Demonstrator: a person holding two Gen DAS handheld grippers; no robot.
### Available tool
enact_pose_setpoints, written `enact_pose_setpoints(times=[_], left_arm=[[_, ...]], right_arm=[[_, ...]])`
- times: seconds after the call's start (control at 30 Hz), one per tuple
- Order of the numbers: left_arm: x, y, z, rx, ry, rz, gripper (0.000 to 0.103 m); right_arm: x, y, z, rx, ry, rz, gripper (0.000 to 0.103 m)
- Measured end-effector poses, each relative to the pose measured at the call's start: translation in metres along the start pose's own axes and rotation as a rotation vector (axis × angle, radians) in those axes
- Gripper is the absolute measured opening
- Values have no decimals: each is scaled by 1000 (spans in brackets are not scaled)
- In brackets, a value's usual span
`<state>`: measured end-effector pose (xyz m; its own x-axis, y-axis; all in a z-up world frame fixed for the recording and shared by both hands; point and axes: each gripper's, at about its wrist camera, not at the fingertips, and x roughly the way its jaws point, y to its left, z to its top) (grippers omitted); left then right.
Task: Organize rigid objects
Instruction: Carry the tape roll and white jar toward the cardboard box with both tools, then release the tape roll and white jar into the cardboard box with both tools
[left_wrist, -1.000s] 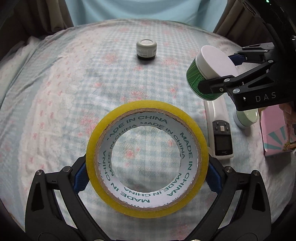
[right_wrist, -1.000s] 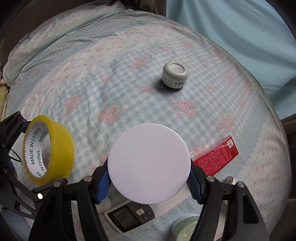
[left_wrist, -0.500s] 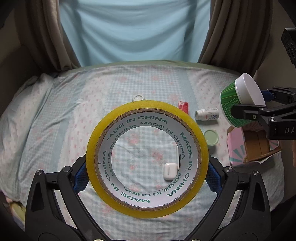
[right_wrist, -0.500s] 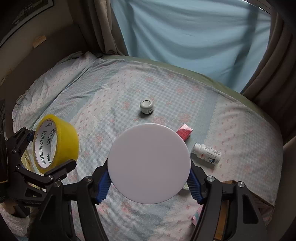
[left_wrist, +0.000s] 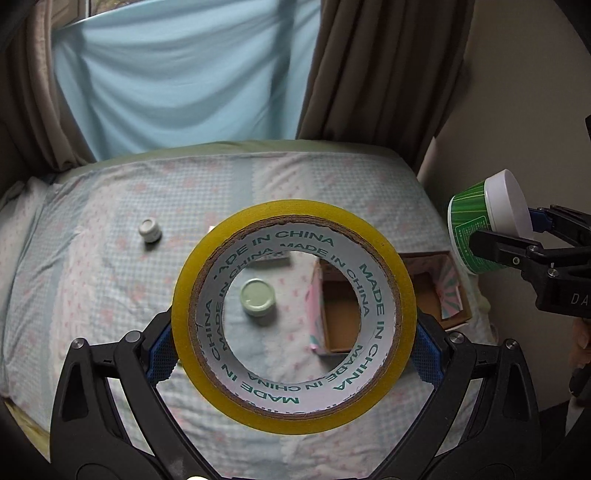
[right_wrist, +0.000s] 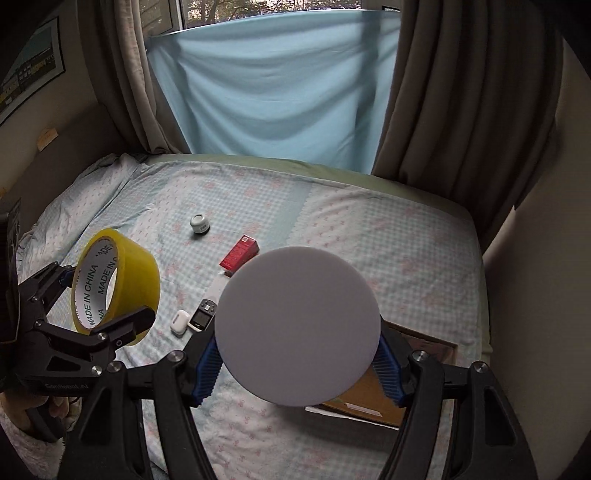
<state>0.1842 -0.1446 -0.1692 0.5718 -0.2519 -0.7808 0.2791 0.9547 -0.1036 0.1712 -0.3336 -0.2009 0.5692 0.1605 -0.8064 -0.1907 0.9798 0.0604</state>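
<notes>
Tape sits clamped across its yellow rim between the closed-in fingers of the left gripper, raised well above the bed. The right gripper likewise pinches a green tub by its white lid. A second ago both hung low over the sheet, close to the remote; now they have lifted and pulled back, so the whole bed and the open box at its near right come into view. That suggests both picks are done and the carry to the box is under way.

Through the tape's hole in the left view the box's left wall shows, with a pale green jar just left of it. Far left stands a small grey jar. The right view shows a red carton, the remote and an earbud case lying near the middle. Nothing blocks the box opening, though the two held things are close enough to collide if lowered together.
</notes>
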Motion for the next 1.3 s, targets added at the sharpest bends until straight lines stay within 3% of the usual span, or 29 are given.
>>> enact_pose_setpoints(times=[0.17, 0.33, 0.53, 0.77, 0.97, 1.13, 1.3], left_arm=[[45, -64, 9, 56, 66, -30, 98], [107, -103, 22, 108, 153, -32, 98], [194, -135, 18, 148, 288, -19, 98], [283, -134, -27, 141, 484, 4, 98], [330, -122, -58, 128, 623, 38, 98], [349, -129, -71, 198, 680, 58, 98], [345, -135, -66, 234, 659, 35, 98]], right_arm=[[2, -62, -21, -16, 38, -43, 66], [42, -113, -43, -27, 111, -71, 66], [96, -151, -78, -29, 193, -43, 66], [167, -155, -105, -83, 287, 17, 66], [205, -132, -119, -211, 332, 46, 66], [231, -126, -129, -241, 383, 74, 66], [234, -124, -135, -248, 394, 97, 66]])
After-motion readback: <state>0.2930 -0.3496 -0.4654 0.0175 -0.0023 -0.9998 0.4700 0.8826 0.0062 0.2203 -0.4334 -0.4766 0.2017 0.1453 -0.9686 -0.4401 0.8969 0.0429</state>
